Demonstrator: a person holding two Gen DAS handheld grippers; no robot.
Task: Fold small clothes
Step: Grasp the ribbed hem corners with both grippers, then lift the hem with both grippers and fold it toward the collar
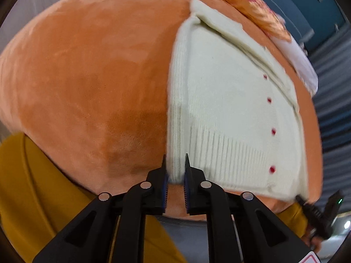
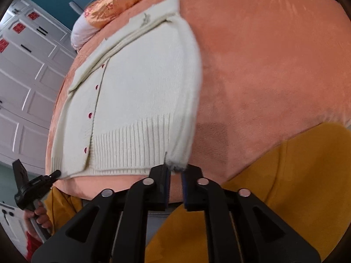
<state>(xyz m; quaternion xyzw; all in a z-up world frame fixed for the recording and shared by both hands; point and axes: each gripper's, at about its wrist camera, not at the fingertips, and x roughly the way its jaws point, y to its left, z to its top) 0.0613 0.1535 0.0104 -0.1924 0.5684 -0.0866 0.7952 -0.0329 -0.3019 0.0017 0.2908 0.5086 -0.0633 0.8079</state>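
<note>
Cardigan on bed cover, pillow behind, grippers at its near corners

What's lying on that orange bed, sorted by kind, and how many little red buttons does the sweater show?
Cream knitted cardigan, its bottom corners pinched by the left gripper and right gripper: 1
Shiny orange floral pillow: 1
White pillow beneath it: 1
Total on the orange plush bed cover: 3
Red buttons showing on the cardigan: 4

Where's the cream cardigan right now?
The cream cardigan lies flat on the orange bed cover, below the orange pillow, with the tongs pinching its two hem corners.
</note>
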